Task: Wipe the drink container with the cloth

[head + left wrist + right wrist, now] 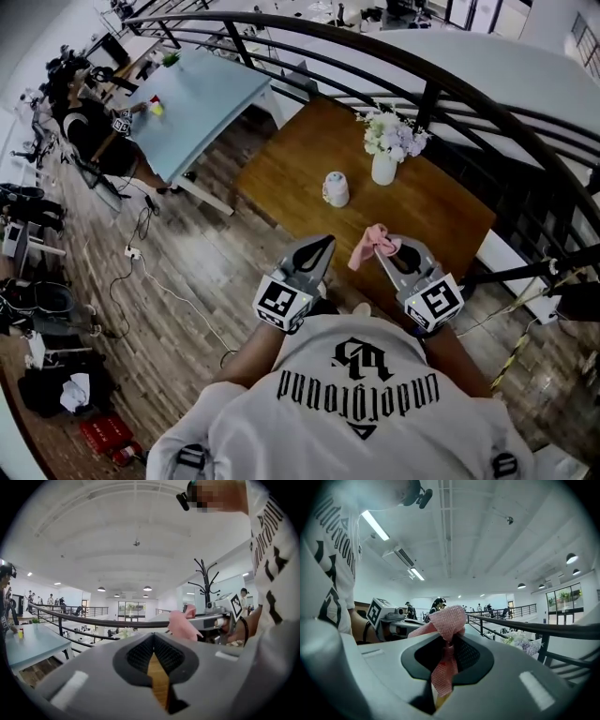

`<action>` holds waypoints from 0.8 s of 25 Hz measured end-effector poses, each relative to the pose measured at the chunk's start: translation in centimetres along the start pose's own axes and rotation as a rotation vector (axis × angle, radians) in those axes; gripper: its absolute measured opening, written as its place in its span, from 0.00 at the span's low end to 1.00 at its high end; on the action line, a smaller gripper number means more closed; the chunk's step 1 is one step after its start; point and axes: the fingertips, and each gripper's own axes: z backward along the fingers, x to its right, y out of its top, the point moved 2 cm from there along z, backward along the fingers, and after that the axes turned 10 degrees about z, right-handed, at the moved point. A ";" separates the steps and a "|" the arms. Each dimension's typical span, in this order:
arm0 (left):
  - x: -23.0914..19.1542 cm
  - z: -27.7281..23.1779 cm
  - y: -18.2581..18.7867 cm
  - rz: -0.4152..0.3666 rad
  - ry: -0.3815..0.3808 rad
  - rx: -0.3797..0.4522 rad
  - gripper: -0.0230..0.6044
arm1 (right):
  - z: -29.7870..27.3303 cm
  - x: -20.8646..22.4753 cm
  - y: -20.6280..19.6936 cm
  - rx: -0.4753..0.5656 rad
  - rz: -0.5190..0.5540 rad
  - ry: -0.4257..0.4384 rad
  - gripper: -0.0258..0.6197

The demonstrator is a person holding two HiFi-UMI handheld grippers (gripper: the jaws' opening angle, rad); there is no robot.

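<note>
1. Well, the biggest thing below me is the brown wooden table [300, 164]. It sits against a dark curved railing [450, 89], and a pale blue table [202, 98] stands off to its left.
2. My left gripper [324, 243] hangs at the wooden table's near edge, with its jaws pressed together and nothing between them.
3. My right gripper [382, 253] is just beside it, jaws clamped on the cloth [373, 244].
4. A white vase of flowers [384, 167] stands toward the table's far side.
5. The drink container [336, 189], white and upright, stands on the table just left of the vase, and neither gripper touches it.
6. The cloth is pink mesh, and it bunches out beyond the right gripper's tips.
</note>
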 end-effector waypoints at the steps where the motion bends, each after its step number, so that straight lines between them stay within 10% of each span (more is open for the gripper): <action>1: -0.3 -0.7 -0.1 0.004 -0.009 -0.005 0.12 | -0.2 0.5 -0.2 -0.004 -0.005 -0.008 0.12; 20: -10.2 -11.2 -0.4 0.005 -0.220 -0.095 0.12 | -8.0 9.0 -4.1 -0.098 -0.058 -0.155 0.12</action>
